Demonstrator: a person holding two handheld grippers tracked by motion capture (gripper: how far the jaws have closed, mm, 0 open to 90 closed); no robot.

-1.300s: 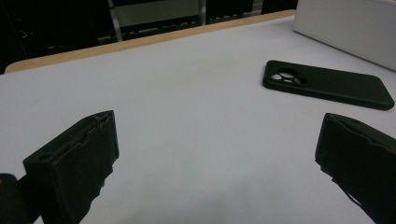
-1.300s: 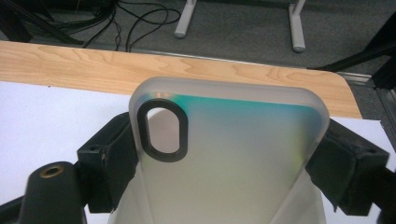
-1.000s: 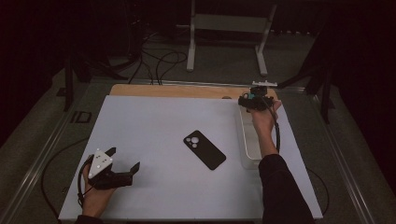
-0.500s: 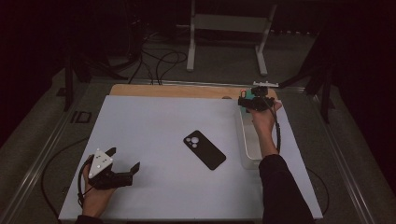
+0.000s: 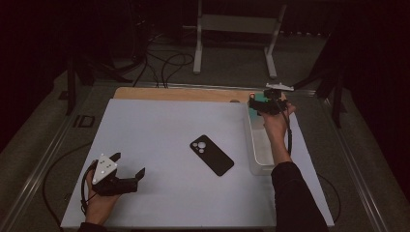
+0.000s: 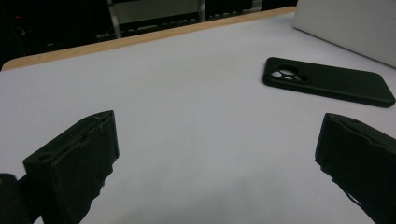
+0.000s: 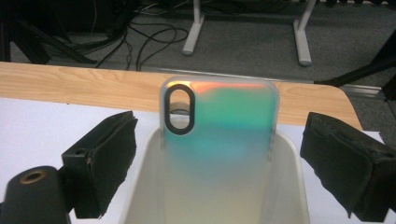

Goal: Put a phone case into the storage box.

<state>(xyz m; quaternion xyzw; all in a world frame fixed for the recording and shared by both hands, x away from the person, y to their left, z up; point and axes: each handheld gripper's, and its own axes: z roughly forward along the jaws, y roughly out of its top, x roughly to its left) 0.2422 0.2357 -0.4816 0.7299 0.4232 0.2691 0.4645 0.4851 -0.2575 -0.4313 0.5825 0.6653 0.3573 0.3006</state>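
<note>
Two grippers, two phone items and one bin are on this table. The left gripper [image 5: 126,170] rests low on the white mat [image 5: 159,130] near its front left corner, jaws spread wide with nothing between them and only bare mat ahead of it. The right gripper [image 5: 261,102] is out at the far right, over the far end of the bin [image 5: 252,145], and its jaws have just been opening; they now stand wide apart on either side of the clear case [image 7: 218,126] without touching it. That case, one of its kind, shimmers orange to green and leans upright against the bin's far wall, its oval camera cutout at the top left in the right gripper view. The single black phone [image 5: 211,154] lies flat, camera side up, near the middle of the mat, well apart from both grippers and just left of the bin. The bin is long and pale and runs along the mat's right edge, its near end close to the person's right sleeve [image 5: 295,193]. Beyond the mat a strip of bare wood [image 5: 183,94] shows along the table's far edge, right behind the case. Between the left gripper and the phone there is a broad stretch of open mat, and the whole far left is free as well.
</note>
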